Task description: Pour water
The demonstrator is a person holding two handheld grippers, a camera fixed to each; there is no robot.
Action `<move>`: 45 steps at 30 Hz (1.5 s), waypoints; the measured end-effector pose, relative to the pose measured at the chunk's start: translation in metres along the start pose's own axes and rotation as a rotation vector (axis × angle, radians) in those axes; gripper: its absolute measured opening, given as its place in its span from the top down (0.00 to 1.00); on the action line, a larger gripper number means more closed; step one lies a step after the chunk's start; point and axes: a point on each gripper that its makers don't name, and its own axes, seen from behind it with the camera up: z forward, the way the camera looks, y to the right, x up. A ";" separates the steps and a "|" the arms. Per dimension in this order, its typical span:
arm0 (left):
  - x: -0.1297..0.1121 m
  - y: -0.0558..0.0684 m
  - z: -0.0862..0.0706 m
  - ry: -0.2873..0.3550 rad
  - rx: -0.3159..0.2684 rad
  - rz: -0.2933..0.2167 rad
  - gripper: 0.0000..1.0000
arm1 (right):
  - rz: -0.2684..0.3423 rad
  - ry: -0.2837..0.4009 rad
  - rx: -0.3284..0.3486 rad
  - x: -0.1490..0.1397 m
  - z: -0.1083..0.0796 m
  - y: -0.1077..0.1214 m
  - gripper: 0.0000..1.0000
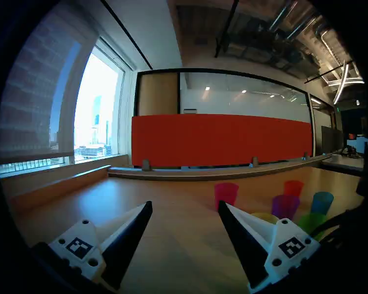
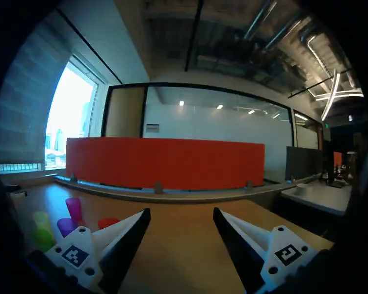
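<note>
Several coloured plastic cups stand on the wooden desk [image 1: 184, 235]. In the left gripper view, a pink cup [image 1: 226, 194], a red cup [image 1: 293, 187], a purple cup [image 1: 285, 206], a blue cup [image 1: 322, 202], a green cup [image 1: 311, 222] and a yellow cup [image 1: 265, 216] cluster to the right. My left gripper [image 1: 185, 207] is open, short of them, nothing between its fingers. In the right gripper view, a pink cup [image 2: 74, 209], a purple cup [image 2: 65, 226], a red cup [image 2: 108, 223] and green cups [image 2: 42, 230] sit at the left. My right gripper [image 2: 181, 211] is open and empty.
An orange partition [image 1: 218, 139] runs along the desk's far edge. A window [image 1: 93, 117] and sill lie to the left. Another desk [image 2: 321, 196] with items stands to the right. Bare wooden desktop stretches ahead of both grippers.
</note>
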 end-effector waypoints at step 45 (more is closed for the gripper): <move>0.000 0.000 0.000 0.000 0.000 0.000 0.00 | 0.046 -0.002 0.042 -0.067 0.016 0.002 0.01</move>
